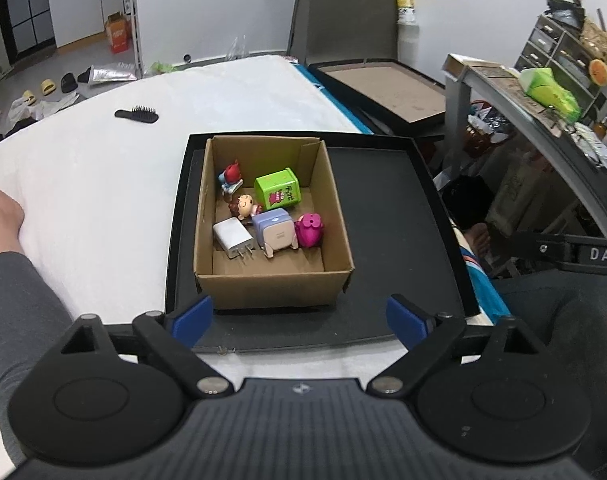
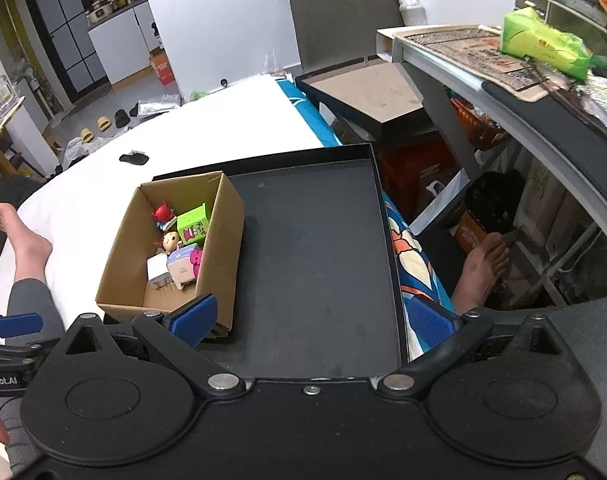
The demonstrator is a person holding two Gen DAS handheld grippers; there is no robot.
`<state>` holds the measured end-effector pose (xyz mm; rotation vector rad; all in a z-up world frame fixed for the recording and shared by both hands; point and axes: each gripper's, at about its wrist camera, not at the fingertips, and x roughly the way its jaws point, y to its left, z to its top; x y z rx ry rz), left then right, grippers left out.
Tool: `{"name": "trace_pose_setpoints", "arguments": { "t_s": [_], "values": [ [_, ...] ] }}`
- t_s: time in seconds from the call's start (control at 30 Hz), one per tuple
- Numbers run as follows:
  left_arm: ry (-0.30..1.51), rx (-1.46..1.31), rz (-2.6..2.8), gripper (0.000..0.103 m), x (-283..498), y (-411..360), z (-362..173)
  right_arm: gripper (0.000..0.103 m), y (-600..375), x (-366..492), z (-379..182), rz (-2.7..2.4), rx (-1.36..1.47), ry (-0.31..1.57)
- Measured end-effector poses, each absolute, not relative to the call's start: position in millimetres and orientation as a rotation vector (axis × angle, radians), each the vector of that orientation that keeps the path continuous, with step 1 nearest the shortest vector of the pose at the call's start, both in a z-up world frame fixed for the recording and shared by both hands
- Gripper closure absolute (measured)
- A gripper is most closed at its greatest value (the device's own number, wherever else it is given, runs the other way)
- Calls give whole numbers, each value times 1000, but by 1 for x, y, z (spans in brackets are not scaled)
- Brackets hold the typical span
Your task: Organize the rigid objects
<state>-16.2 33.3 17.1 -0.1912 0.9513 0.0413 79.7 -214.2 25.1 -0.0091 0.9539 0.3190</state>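
A brown cardboard box (image 1: 271, 284) (image 2: 119, 256) stands in the left part of a shallow black tray (image 1: 383, 208) (image 2: 315, 264). Inside lie a green cube (image 1: 278, 193) (image 2: 193, 223), a white charger (image 1: 232, 238), a pale purple device (image 1: 274, 234), a pink toy (image 1: 310, 229), a doll head (image 1: 245, 205) and a red figure (image 1: 231, 176). My left gripper (image 1: 301, 322) is open just short of the box's near wall, nothing between its blue pads. My right gripper (image 2: 311, 320) is open over the tray's bare right half, its left pad (image 2: 195, 318) by the box's near corner.
The tray rests on a white bed (image 1: 103, 184). A black hairbrush (image 1: 137, 115) lies farther back. A person's legs and bare feet (image 2: 483, 268) flank the bed. A grey desk (image 2: 463, 64) with a green tissue pack (image 2: 543, 42) stands right, and another black box (image 1: 387, 88) behind.
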Motion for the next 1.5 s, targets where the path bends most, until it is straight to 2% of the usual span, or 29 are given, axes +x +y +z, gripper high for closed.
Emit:
{"name": "trace_pose_setpoints", "arguments": {
  "t_s": [0.53, 1.5],
  "values": [
    [921, -304, 2, 8, -49, 29, 22, 0, -216, 35, 33, 292, -40, 926],
    [971, -198, 27, 8, -57, 15, 3, 0, -226, 21, 12, 282, 23, 995]
  ]
}}
